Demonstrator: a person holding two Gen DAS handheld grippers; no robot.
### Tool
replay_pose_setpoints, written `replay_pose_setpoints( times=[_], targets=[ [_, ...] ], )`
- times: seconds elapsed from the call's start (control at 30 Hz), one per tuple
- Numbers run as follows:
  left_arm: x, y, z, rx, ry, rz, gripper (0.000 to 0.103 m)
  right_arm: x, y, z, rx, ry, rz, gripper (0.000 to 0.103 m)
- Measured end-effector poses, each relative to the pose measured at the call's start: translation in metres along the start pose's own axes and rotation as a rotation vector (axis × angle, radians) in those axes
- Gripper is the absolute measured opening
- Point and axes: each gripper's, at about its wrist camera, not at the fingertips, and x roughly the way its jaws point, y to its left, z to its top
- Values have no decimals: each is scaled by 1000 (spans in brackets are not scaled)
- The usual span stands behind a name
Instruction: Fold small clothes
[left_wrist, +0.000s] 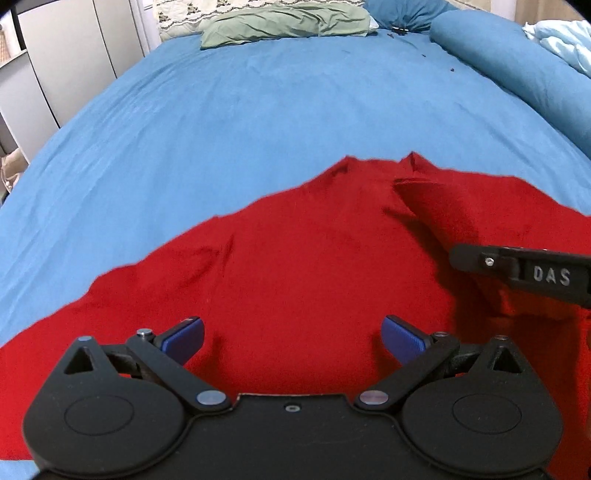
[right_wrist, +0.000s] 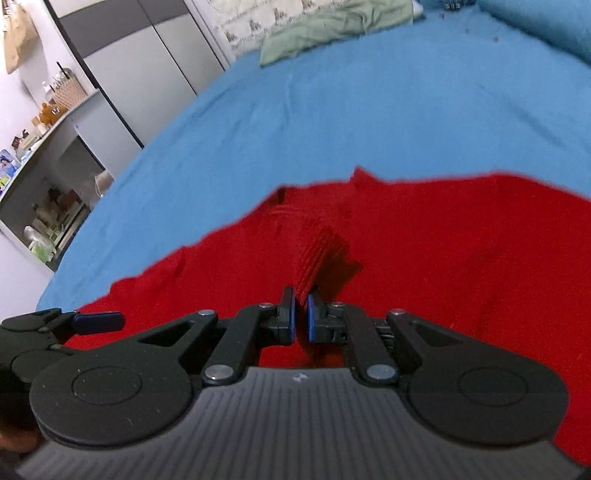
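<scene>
A red garment (left_wrist: 303, 258) lies spread on the blue bed sheet (left_wrist: 258, 103); it also fills the lower half of the right wrist view (right_wrist: 443, 258). My left gripper (left_wrist: 291, 338) is open and empty, its blue pads wide apart just above the cloth. My right gripper (right_wrist: 301, 314) is shut on a raised ribbed fold of the red garment (right_wrist: 321, 254), pinched between its blue pads. The right gripper's body enters the left wrist view from the right (left_wrist: 517, 273). The left gripper shows at the left edge of the right wrist view (right_wrist: 92, 321).
A green pillow (left_wrist: 284, 22) lies at the head of the bed, with a blue bolster (left_wrist: 517, 70) along the right side. Grey wardrobe doors (right_wrist: 140, 74) and a cluttered shelf unit (right_wrist: 48, 184) stand left of the bed.
</scene>
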Motion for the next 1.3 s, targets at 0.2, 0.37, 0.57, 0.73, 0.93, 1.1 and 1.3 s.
replay_pose_setpoints(
  times=[0.2, 0.37, 0.57, 0.73, 0.93, 1.1, 1.3],
  targets=[
    [5, -1, -1, -15, -11, -46, 103, -2, 0, 4, -2, 23, 20, 66],
    [2, -17, 4, -27, -10, -151, 103, -56, -15, 13, -10, -87, -46, 88],
    [8, -39, 7, -123, -3, -202, 90, -115, -46, -14, 22, -127, -301, 100],
    [24, -44, 10, -287, 36, -253, 80, -125, -65, -55, 9, -69, -437, 100],
    [38, -58, 20, -370, 32, -194, 51, -123, -78, -84, 67, -71, -539, 100],
    [37, -56, 33, -383, -3, -179, 4, -109, -76, -97, -6, -73, -665, 101],
    [-28, -25, 49, -367, -229, -106, 4, -90, -89, -83, -17, -70, -676, 103]
  ],
)
